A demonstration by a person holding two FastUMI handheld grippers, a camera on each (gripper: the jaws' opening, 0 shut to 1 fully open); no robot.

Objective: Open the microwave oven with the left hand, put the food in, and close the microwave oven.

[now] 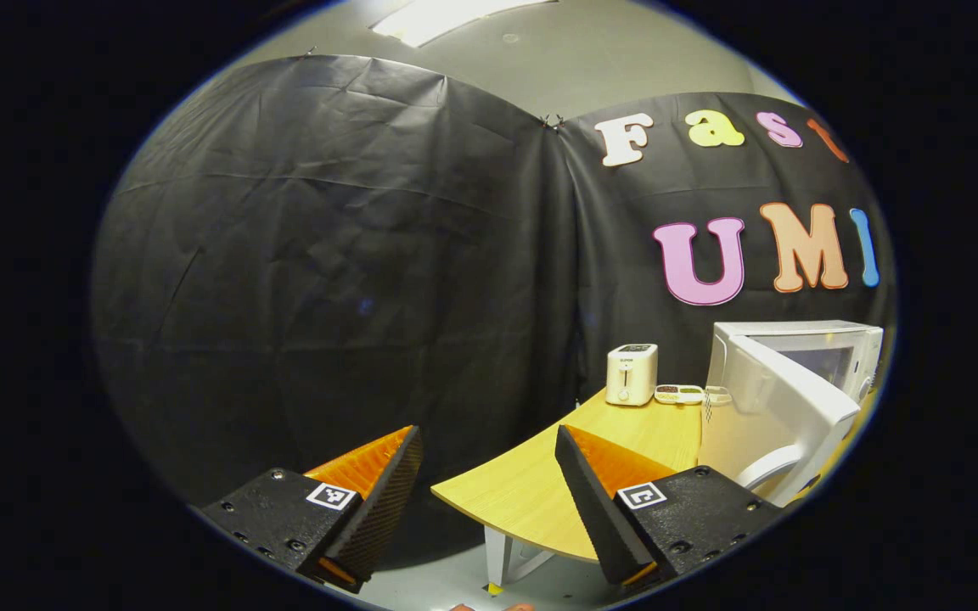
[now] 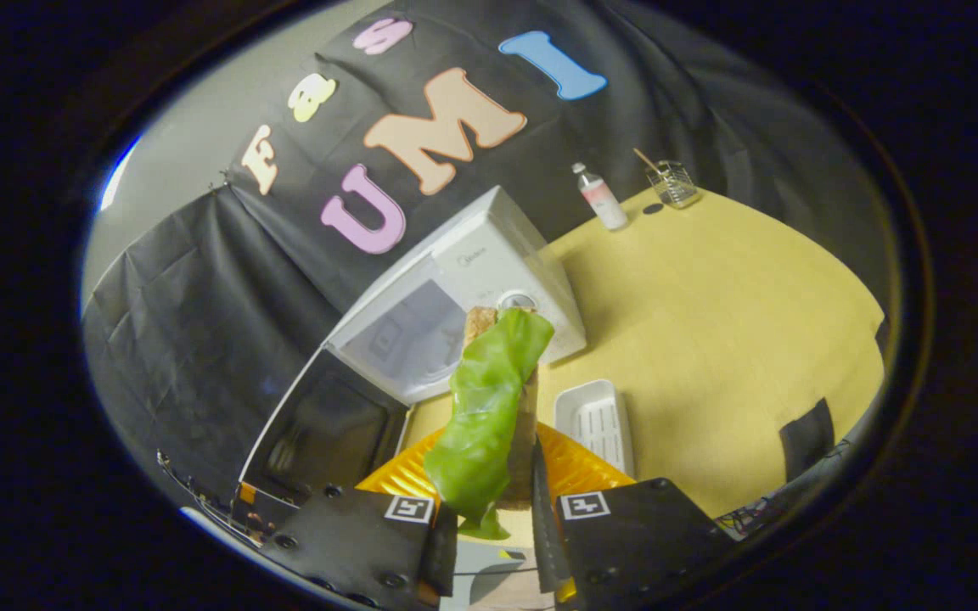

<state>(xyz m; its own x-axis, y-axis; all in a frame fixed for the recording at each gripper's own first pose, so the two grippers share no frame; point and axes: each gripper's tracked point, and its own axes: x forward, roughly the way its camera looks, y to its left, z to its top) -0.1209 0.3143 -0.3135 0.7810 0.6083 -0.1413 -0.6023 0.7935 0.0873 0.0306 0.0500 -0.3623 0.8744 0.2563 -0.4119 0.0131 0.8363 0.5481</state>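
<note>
Your right gripper (image 2: 493, 518) clamps sandwich (image 2: 489, 407) before open microwave (image 2: 455, 288); white tray (image 2: 595, 420) beside it empty. Left gripper (image 1: 489, 501) spread wide, nothing held.

1. The left gripper view looks out from beyond the table's left end — roughly level, facing the black booth wall, with the table (image 1: 531, 492) low on the right and the microwave oven (image 1: 795, 382) near the right edge, some way off.
2. The right gripper view looks down from above the table (image 2: 710, 322), tilted sharply, so the tabletop slopes up to the right; the microwave oven (image 2: 463, 288) sits near the middle, fairly close.
3. Both views share the microwave oven with its door swung open, the wooden tabletop and the wall behind — seen from different sides.
</note>
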